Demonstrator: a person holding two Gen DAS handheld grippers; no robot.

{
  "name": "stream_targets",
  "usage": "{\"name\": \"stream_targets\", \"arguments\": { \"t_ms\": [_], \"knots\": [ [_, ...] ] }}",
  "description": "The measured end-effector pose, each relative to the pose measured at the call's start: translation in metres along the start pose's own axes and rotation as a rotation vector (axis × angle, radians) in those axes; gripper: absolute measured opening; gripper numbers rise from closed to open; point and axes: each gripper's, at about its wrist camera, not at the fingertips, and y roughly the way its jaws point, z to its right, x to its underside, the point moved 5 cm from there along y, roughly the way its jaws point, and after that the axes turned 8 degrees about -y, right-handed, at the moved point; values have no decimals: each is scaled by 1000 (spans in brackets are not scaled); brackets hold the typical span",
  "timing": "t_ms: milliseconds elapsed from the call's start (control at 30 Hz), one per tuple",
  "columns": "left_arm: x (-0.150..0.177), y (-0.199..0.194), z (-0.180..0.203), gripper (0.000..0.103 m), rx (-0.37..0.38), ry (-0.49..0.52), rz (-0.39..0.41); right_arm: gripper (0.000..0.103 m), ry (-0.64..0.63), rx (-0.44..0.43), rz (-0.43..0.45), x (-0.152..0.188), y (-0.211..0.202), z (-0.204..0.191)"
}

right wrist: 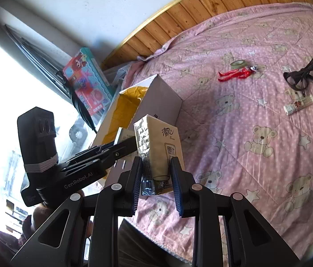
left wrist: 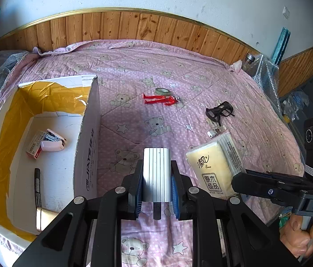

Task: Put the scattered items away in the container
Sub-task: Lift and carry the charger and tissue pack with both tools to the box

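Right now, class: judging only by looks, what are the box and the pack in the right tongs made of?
Box: looks like white-faced cardboard, matt, with torn edges and yellow tape inside. Tissue pack in the right tongs: apparently thin glossy plastic film, going by its crinkles and glare.

The left claw (left wrist: 157, 179) is clamped on a white ribbed charger block (left wrist: 156, 173) above the bed's near edge, while the right claw (right wrist: 155, 178), close beside it, grips a yellow tissue pack (right wrist: 159, 153), a hand (left wrist: 301, 235) wrapping its handle.
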Motion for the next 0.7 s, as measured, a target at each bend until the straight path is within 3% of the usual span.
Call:
{"name": "stream_targets", "arguments": {
  "t_ms": [700],
  "knots": [
    [-21,-53,-56,22,-4,-117,109,27,-172,-71,-25,-32,32,-74]
  ]
}}
